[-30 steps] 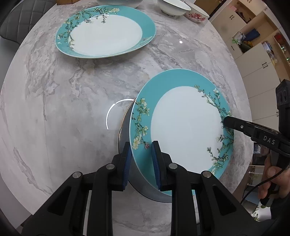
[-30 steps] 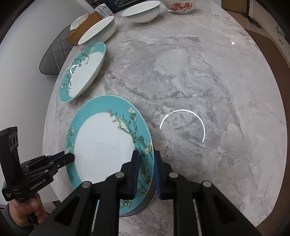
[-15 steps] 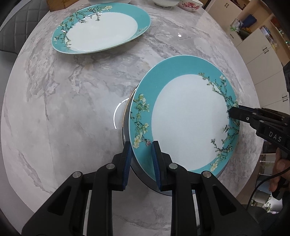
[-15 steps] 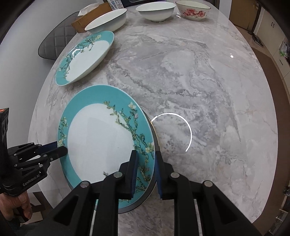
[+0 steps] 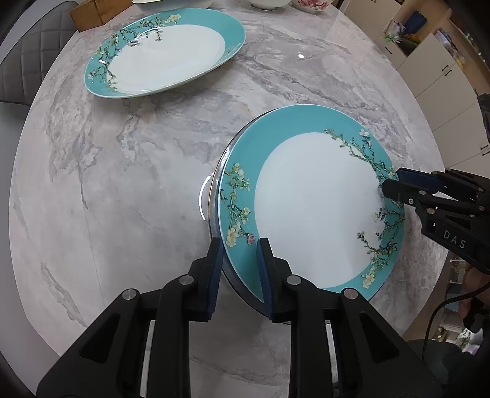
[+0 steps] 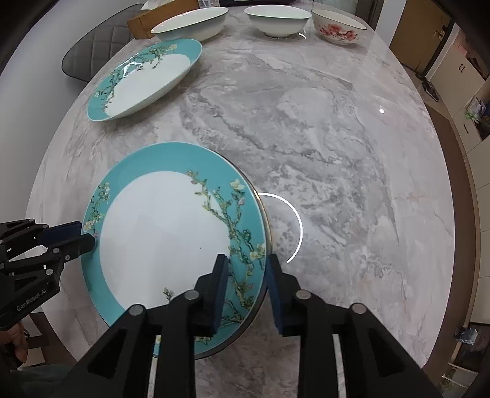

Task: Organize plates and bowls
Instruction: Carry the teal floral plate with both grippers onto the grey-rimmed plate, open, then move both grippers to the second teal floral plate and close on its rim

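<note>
**Kid:** When you look along your left gripper (image 5: pixel 238 269), what do you have?

**Helper:** Your two pads are squeezed close on the near rim of the blue plate (image 5: pixel 309 211). It is lifted and tipped above the counter (image 5: pixel 122 183). Your right gripper (image 5: pixel 395 185) nips the far rim. I think you are carrying this plate to stack it.

**Kid:** Where should it go?

**Helper:** My guess is onto the second blue plate (image 5: pixel 165 52), which lies flat, well apart, near the far side. You must keep both grips even and lower it gently.

**Kid:** And from your right gripper (image 6: pixel 247 287)?

**Helper:** Its pads sit one on each side of the rim of the blue plate (image 6: pixel 171 232), just a small gap wide. Your left gripper (image 6: pixel 87 238) holds the other side.

**Kid:** How many things?

**Helper:** Two blue plates; the second blue plate (image 6: pixel 144 78) rests on the counter (image 6: pixel 337 153). Three bowls: a wide white bowl (image 6: pixel 190 23), a small white bowl (image 6: pixel 277 20) and a pink flower bowl (image 6: pixel 338 26).
</note>
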`<state>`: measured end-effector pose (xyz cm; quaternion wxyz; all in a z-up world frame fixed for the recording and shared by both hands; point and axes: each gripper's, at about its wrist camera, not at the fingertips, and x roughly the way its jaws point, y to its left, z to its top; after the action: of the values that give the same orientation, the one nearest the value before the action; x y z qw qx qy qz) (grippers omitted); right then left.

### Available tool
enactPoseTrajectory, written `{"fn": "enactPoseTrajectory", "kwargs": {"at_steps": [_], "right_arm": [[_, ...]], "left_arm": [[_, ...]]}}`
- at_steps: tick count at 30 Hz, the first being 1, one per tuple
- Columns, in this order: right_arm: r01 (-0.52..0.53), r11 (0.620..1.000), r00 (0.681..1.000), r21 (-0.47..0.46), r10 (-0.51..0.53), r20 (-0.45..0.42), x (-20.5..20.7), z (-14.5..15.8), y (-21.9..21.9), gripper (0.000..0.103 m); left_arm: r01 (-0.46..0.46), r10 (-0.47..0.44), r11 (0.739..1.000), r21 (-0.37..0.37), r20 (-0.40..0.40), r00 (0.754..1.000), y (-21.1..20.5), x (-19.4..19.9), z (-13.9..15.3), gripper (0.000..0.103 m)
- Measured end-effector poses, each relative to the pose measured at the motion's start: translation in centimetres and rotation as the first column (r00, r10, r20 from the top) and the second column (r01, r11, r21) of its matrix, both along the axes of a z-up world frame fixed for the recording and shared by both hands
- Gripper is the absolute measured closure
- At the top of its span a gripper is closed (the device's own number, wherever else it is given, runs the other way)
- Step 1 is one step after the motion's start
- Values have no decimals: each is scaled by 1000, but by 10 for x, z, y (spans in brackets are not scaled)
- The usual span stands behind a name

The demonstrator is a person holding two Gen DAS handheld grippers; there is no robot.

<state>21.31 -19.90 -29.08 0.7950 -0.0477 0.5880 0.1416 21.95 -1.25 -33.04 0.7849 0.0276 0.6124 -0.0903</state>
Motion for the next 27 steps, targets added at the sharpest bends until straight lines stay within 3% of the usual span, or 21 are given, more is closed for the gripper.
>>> {"fn": "enactPoseTrajectory", "kwargs": {"at_steps": [1, 2, 3, 4, 7, 9, 14, 16, 18, 21, 24, 27], "right_arm": [[-2, 1000, 1000, -2, 2, -5, 0, -1, 2, 47], [6, 1000, 1000, -11, -6, -5, 0, -2, 2, 38], [20, 1000, 1000, -10, -20, -2, 0, 0, 2, 36], [25, 1000, 1000, -2, -25, 4, -1, 1, 2, 36], [65, 998, 997, 0, -65, 46, -2, 16, -3, 29], [101, 992, 990, 70, -108, 96, 0, 37, -12, 21], [68, 958, 967, 279, -132, 217, 19, 86, -27, 0], [46, 945, 966, 322, -124, 227, 40, 97, -26, 0], [28, 941, 966, 336, -112, 233, 66, 104, -23, 0], [7, 937, 967, 349, -96, 237, 107, 109, -14, 0], [-43, 946, 967, 322, -41, 251, 152, 107, 2, 0], [-86, 938, 974, 336, 8, 228, 188, 92, 21, 0]], "left_arm": [[-1, 1, 1000, -3, -2, 1000, 2, -1, 0, 79], [-8, 8, 1000, 2, -3, 1000, 5, -2, 1, 67], [-17, 17, 1000, -4, 4, 1000, 9, -2, 1, 48], [-29, 29, 999, -15, 14, 999, 12, -3, 2, 44], [-64, 68, 996, -62, 60, 996, 29, -7, 19, 44], [-101, 114, 986, -130, 94, 989, 49, -6, 33, 35], [-279, 322, 919, -278, 123, 939, 123, 31, 57, 33], [-334, 383, 890, -311, 110, 917, 149, 54, 62, 31], [-363, 407, 877, -314, 89, 909, 169, 81, 66, 30], [-371, 422, 869, -326, 101, 901, 187, 113, 75, 30], [-391, 444, 877, -279, 158, 882, 193, 139, 79, 30], [-419, 447, 882, -213, 104, 888, 192, 171, 60, 30]]}}
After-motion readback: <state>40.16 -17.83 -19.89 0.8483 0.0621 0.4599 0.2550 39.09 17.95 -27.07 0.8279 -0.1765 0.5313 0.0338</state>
